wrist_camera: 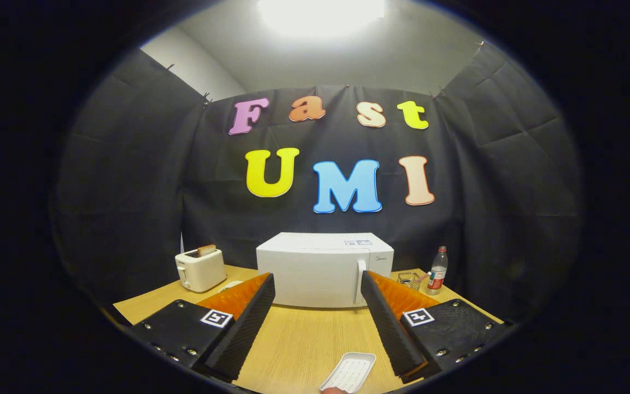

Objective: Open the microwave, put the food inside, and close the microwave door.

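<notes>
A white microwave [323, 269] stands on the wooden table [309, 339] beyond my fingers, its door shut and a vertical handle [360, 282] on the door's right side. My gripper [318, 280] is open, fingers spread wide with nothing between them, held back from the microwave. A small white ribbed tray [351, 371] lies on the table near me, between the fingers and closer to the right one. Something reddish shows at the tray's near end; I cannot tell what it is.
A white toaster [200, 268] with a slice of bread sits left of the microwave. Right of the microwave stand a plastic bottle [438, 270] and a small clear container [409, 280]. Black cloth walls close the booth behind and at both sides.
</notes>
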The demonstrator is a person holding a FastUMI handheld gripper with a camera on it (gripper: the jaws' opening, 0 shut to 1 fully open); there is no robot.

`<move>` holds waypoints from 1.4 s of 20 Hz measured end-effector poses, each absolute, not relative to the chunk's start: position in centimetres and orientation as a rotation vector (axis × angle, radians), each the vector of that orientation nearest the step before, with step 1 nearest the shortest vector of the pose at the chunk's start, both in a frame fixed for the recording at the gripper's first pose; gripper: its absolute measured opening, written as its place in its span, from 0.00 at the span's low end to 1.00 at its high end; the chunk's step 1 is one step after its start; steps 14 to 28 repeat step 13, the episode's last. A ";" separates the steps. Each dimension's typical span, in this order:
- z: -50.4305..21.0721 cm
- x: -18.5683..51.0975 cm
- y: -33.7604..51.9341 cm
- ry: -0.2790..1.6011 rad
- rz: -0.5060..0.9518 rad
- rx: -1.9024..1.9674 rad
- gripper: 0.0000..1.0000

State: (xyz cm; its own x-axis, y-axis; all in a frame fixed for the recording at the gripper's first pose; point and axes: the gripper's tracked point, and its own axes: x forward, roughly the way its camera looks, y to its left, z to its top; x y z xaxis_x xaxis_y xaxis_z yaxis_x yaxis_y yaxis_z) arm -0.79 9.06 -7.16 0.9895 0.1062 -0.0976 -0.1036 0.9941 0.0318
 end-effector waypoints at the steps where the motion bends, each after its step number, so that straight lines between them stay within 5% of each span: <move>1: -7.3 -0.7 9.2 0.103 0.113 0.023 0.97; 28: -6.2 -0.8 7.9 0.085 0.117 0.027 0.97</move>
